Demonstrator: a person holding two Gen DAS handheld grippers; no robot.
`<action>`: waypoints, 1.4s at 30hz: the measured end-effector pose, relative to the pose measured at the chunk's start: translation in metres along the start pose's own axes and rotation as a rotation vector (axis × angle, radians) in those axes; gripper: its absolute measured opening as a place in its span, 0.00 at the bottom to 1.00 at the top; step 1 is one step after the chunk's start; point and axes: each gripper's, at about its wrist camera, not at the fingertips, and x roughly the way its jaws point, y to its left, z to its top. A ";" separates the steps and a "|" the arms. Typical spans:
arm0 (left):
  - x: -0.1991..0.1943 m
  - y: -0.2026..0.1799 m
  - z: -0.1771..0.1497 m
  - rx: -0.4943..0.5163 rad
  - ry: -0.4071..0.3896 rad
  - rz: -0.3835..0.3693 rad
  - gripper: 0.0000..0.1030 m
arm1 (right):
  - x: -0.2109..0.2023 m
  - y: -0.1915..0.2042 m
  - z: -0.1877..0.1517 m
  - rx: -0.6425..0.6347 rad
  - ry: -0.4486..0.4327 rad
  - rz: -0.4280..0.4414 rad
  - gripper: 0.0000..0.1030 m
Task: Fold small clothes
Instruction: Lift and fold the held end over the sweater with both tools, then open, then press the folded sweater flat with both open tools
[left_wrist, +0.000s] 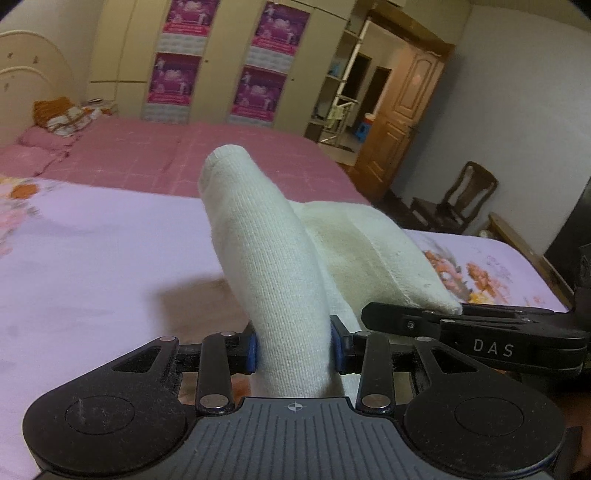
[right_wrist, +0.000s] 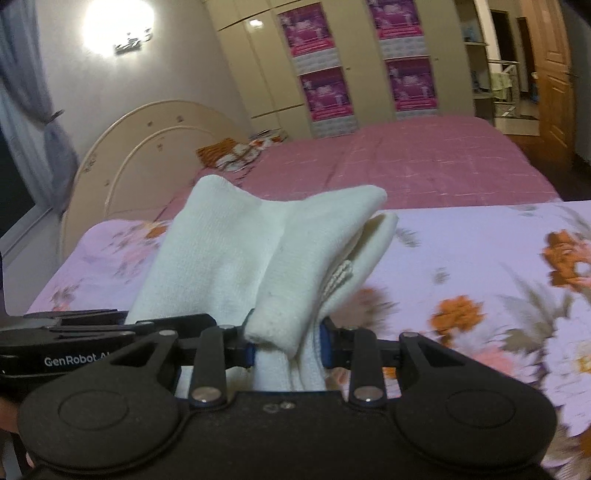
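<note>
Gripping a white sock (left_wrist: 273, 280), the left claw (left_wrist: 294, 350) has its blue pads (left_wrist: 252, 350) pressed against both sides of the knit fabric. The sock rises from between the fingers and stands up above the bed, its rounded end uppermost. A second fold of the same white fabric spreads to the right, toward the right claw (left_wrist: 461, 325), which enters the left wrist view from the right edge, just beside the left one.

From the right wrist view, the right claw (right_wrist: 287, 350) is closed on a bunched white fabric (right_wrist: 273, 258); layers hang over and between the fingers. The left claw (right_wrist: 92, 325) lies at the left edge, touching or nearly touching the fabric; which cannot be told.

Surroundings:
- A floral sheet (right_wrist: 480, 266), lilac with orange flowers, covers the near part of the bed below both claws.
- A pink bedspread (left_wrist: 192, 155) covers the far part.
- A cream headboard (right_wrist: 147, 147) stands at the bed's head, with an orange-and-white blanket (left_wrist: 62, 114) next to it.
- A wardrobe with purple posters (left_wrist: 177, 55) lines the far wall.
- A wooden door (left_wrist: 402, 122) and a dark chair (left_wrist: 458, 195) stand beyond the bed's right side.

The raised sock blocks the central view of the bed in both cameras.
</note>
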 end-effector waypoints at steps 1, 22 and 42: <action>-0.006 0.009 -0.003 -0.009 0.002 0.005 0.36 | 0.004 0.008 -0.002 -0.006 0.006 0.011 0.29; -0.012 0.155 -0.113 -0.279 0.023 0.060 0.57 | 0.094 0.070 -0.074 0.043 0.174 0.137 0.46; 0.034 0.129 -0.042 -0.009 0.025 0.153 0.68 | 0.116 0.093 -0.038 -0.255 0.154 -0.046 0.24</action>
